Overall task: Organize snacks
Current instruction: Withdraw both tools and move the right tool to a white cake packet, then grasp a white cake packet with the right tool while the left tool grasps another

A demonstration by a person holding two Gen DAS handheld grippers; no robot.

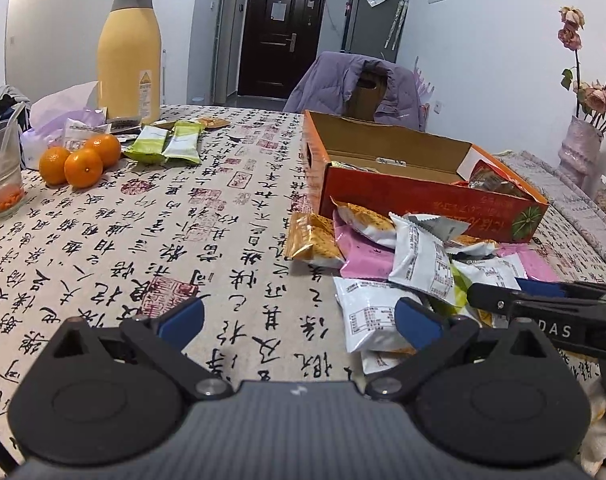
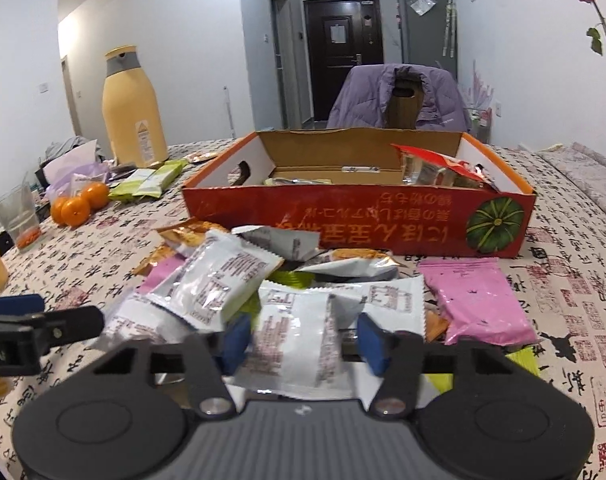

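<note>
Left wrist view: left gripper (image 1: 299, 318) spread wide over bare calligraphy-print tablecloth (image 1: 207, 216), nothing between the blue pads. Heap of loose foil snack packets (image 1: 399, 256), white, pink, gold and green, piled just near of the low orange cardboard box (image 1: 423, 194); right gripper (image 1: 499, 300) reaching into the heap from the right. Two green packets (image 1: 167, 144) well apart on the far left, beside three oranges (image 1: 79, 160) and a tall yellow flask (image 1: 129, 52). Right wrist view: right gripper (image 2: 303, 340) clenched on a white printed packet (image 2: 291, 344) at the near edge of the heap, pads pressing its sides. Box holding only a few wrappers at its right end and floor. Judged early: most packets not yet boxed, far-left strays untouched.
</note>
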